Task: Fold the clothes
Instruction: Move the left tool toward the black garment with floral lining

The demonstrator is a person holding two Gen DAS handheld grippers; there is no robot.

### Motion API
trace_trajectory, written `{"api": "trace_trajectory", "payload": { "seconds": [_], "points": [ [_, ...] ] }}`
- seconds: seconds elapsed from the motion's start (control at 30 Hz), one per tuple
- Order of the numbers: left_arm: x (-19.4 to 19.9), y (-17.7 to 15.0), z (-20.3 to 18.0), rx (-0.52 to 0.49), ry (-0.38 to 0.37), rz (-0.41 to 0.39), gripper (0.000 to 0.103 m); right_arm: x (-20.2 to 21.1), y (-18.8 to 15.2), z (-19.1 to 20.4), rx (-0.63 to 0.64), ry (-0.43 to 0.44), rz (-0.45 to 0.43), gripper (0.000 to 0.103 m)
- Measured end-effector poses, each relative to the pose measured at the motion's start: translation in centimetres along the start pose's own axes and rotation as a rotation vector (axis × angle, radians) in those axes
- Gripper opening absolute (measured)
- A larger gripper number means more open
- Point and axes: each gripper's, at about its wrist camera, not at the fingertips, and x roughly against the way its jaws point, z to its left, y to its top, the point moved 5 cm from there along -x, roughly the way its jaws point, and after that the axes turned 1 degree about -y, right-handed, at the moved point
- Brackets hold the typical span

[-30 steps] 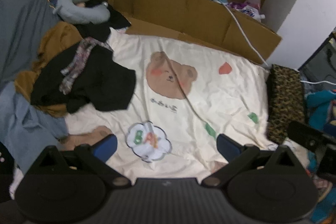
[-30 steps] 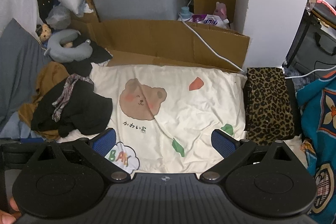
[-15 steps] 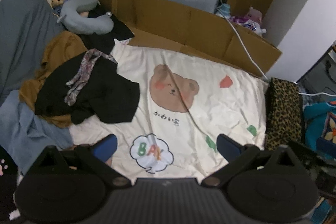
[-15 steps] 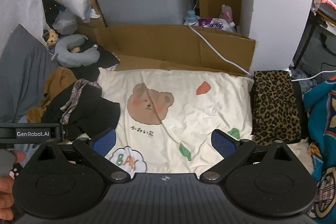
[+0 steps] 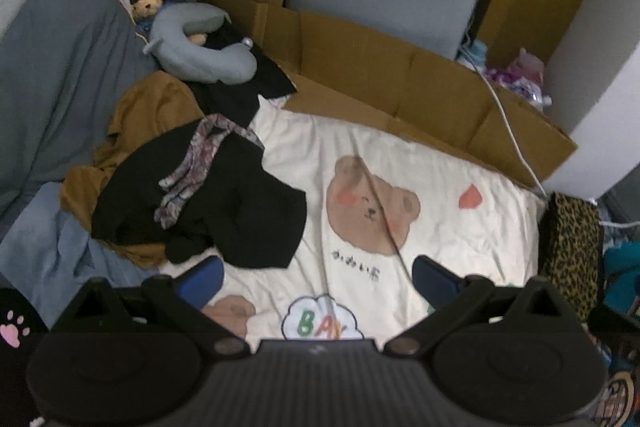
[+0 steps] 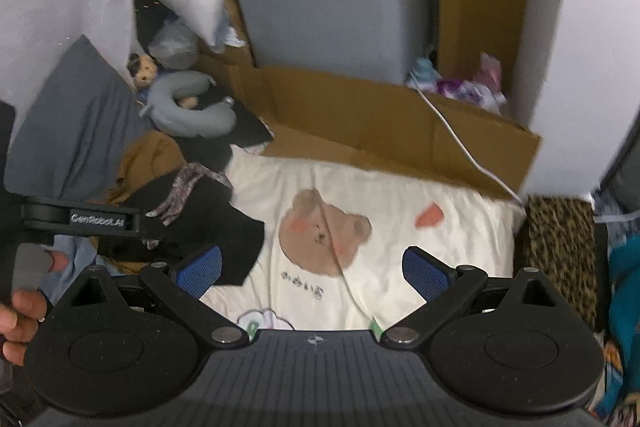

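On the left side of the cream bear-print blanket [image 5: 420, 163] lies the pile of clothes: a black garment [image 5: 224, 211] topmost, a patterned scarf [image 5: 200, 163] across it, a mustard garment [image 5: 148, 115] beneath, a blue one [image 5: 60, 259] nearest. Left tool [image 5: 316, 277] and right tool [image 6: 312, 267] hover over the blanket's near edge, fingers spread wide, holding nothing. Far behind stands flattened cardboard [image 5: 400, 75]; a leopard-print cushion [image 5: 572, 247] sits right.

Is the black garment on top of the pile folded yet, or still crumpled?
Still crumpled. The black garment lies bunched in uneven lumps on the clothes pile, one edge spilling onto the cream bear-print sheet.
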Motion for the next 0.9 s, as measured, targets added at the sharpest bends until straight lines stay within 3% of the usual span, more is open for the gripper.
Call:
{"api": "trace_trajectory", "payload": {
  "seconds": [0.17, 0.3, 0.47, 0.67, 0.9],
  "points": [
    [-0.9, 1.5, 0.8, 0.014, 0.004, -0.017, 0.101, -1.9, 0.2, 1.4, 0.007, 0.049, 0.036, 0.100],
    [-1.9, 2.7, 1.7, 0.024, 0.004, -0.050, 0.101, -3.6, 0.4, 2.4, 0.087, 0.041, 0.041, 0.100],
    [-3.4, 4.1, 3.1, 0.047, 0.026, -0.065, 0.100, -5.0, 0.6, 2.5, 0.089, 0.055, 0.056, 0.100],
    [-5.1, 3.9, 4.6, 0.045, 0.069, -0.007, 0.100, -6.2, 1.1, 2.4, 0.088, 0.059, 0.059, 0.100],
    [-6.2, 4.2, 4.6, -0.006, 0.078, -0.033, 0.100, -7.0, 1.6, 2.0, 0.090, 0.073, 0.059, 0.100]
  ]
}}
